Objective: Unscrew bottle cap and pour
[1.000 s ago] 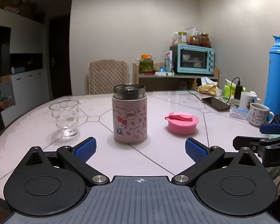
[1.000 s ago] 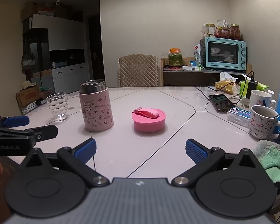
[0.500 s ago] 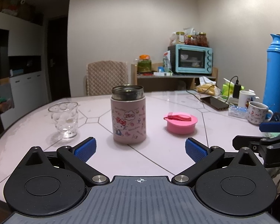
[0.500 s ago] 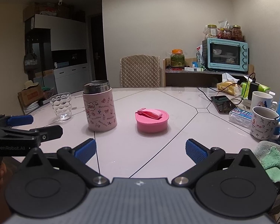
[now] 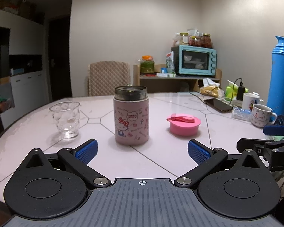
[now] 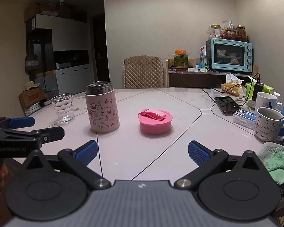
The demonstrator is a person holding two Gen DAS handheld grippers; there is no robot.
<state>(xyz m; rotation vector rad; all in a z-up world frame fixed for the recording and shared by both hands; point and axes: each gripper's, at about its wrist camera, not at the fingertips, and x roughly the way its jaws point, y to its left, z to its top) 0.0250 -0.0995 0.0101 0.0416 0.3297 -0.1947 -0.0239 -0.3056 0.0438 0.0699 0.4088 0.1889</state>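
Pale stone-patterned tiles with dark seams made up the glossy round table [image 5: 161, 158], on which everything stood. At about twelve o'clock from the left gripper [image 5: 141, 150] the pink cartoon-printed steel flask [image 5: 131, 115] was seen upright, its brushed metal neck bare and uncapped. At roughly one o'clock, well apart from it, the flat round pink plastic cap with a strap handle [image 5: 183, 124] was lying on the table. At eleven o'clock the clear dimpled glass tumbler [image 5: 65, 119] was placed, apparently empty.

Both pairs of ribbed blue fingers were spread wide and nothing was held; the right gripper [image 6: 141, 150] was pointed between flask and cap.

Unscrewing was judged done, with pouring left. The flask would best be taken low around its smooth pink body, squarely across the widest part, since painted metal is slippery. It should then be tipped slowly toward the tumbler, which is light and could be knocked over.
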